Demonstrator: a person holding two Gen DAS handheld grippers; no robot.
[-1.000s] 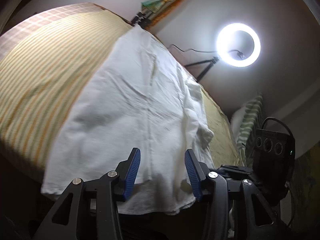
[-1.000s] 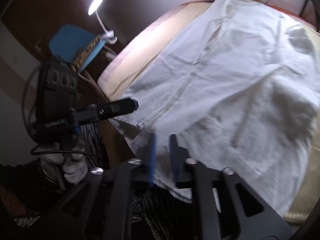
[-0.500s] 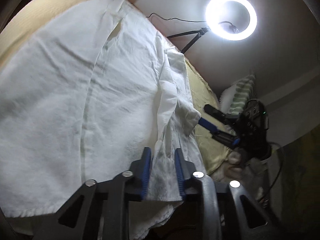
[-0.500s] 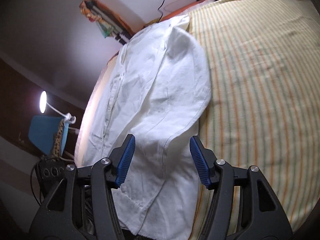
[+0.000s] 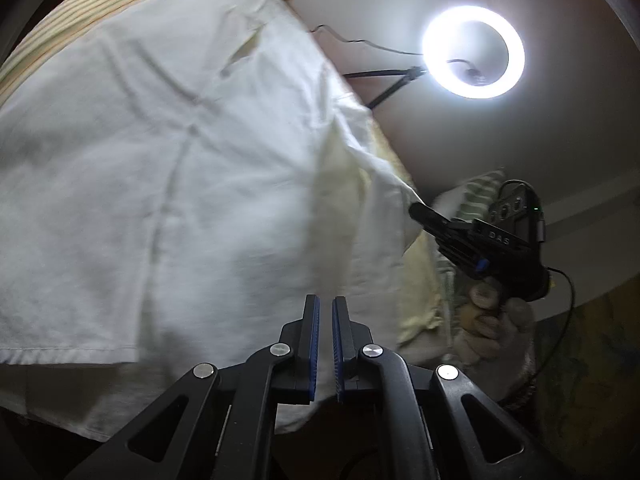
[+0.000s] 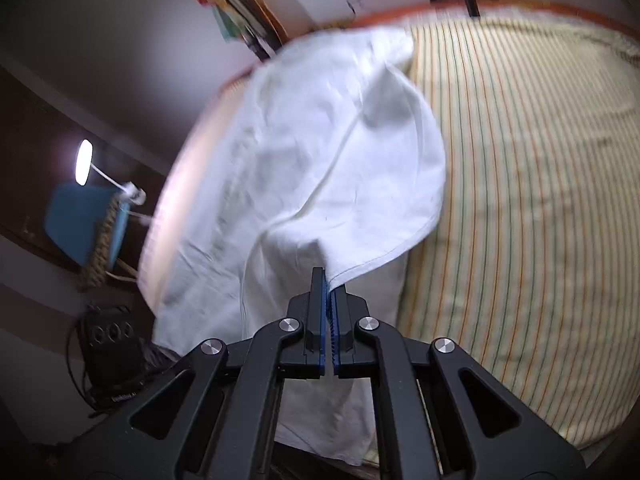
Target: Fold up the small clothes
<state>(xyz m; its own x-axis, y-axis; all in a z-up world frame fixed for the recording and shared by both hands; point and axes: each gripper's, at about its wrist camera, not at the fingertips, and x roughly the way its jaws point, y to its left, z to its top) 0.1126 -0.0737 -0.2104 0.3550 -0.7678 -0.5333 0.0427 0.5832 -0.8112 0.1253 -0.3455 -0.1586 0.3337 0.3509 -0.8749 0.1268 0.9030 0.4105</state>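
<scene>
I've got my left gripper [image 5: 325,320] and right gripper [image 6: 329,300] both clamped on the white shirt's [image 6: 320,152] near hem at 6 o'clock on the bed [image 6: 540,200], no fold finished yet.

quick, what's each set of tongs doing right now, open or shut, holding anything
Left tongs: shut on the white shirt, near its hem.
Right tongs: shut on the white shirt's edge, lifting it off the striped bedsheet.
</scene>
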